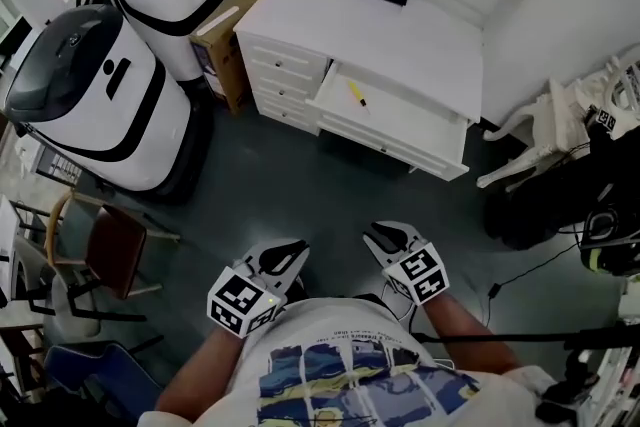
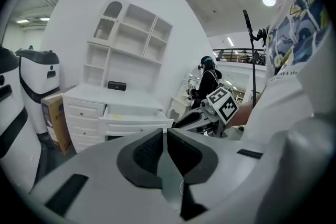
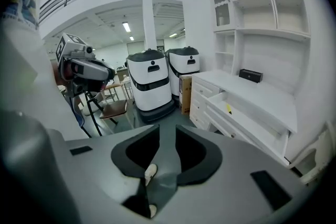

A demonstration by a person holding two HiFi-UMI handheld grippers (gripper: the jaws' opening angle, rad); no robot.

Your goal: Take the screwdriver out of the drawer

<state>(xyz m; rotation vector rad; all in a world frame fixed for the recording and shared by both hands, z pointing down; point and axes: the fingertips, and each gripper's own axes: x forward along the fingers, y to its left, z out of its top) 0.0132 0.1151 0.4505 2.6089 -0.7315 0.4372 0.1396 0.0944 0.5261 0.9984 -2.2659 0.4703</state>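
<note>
**Two grippers well short of the drawer, screwdriver untouched**

The screwdriver [image 1: 356, 95] lies flat on the floor of the open drawer [image 1: 400, 143], toward its left end, with bare white bottom all round it. Both tools hang near the person's body, well apart from the white desk [image 1: 400, 35].

The right gripper [image 3: 167, 135] has its jaws apart with only floor showing between them. The left gripper [image 2: 165, 144] has its pads drawn together on nothing.

The screwdriver's long axis runs roughly near to far across the drawer, slanted a little so the far end sits further left. It is too small to say which end is the tip.

Likely trouble, as I judge it:
- A slim tool lying flat leaves little to catch, so jaws closing along its length rather than across it would probably nudge or roll it away.
- Coming in low could knock the drawer's raised front wall.
- Reaching with the closed left tool would only push the screwdriver.
</note>
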